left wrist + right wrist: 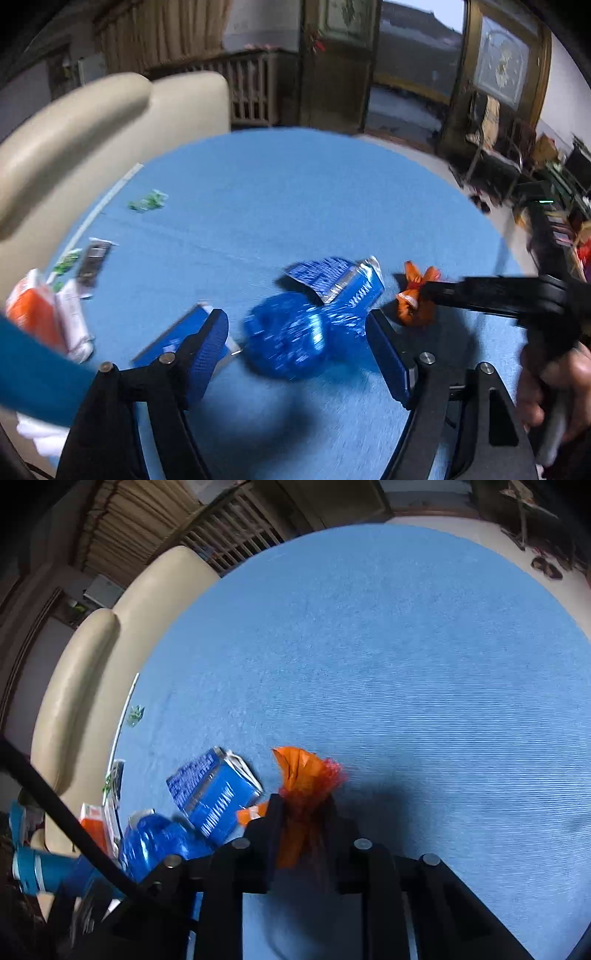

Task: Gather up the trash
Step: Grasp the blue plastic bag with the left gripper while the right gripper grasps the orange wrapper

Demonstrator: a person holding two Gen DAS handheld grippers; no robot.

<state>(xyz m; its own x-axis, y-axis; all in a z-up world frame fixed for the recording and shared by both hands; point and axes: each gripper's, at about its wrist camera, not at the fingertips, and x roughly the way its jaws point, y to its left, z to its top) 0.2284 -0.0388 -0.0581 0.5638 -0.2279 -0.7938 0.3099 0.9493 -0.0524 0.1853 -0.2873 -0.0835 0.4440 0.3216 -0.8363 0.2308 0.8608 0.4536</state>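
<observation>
The right gripper (301, 812) pinches an orange wrapper (306, 775) on the blue table (406, 646). The left gripper (295, 332) is spread around a crumpled blue wrapper (295, 332), not squeezing it. Collecting looks barely begun: I count two blue packets, two green scraps (147, 201), an orange carton (29, 310) and a dark wrapper (94, 262) still lying out.

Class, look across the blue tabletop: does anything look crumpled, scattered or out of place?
Yes. A crumpled blue wrapper lies between the left gripper fingers; the right gripper pinches a twisted orange wrapper; more litter lies scattered at the tabletop's edge.
</observation>
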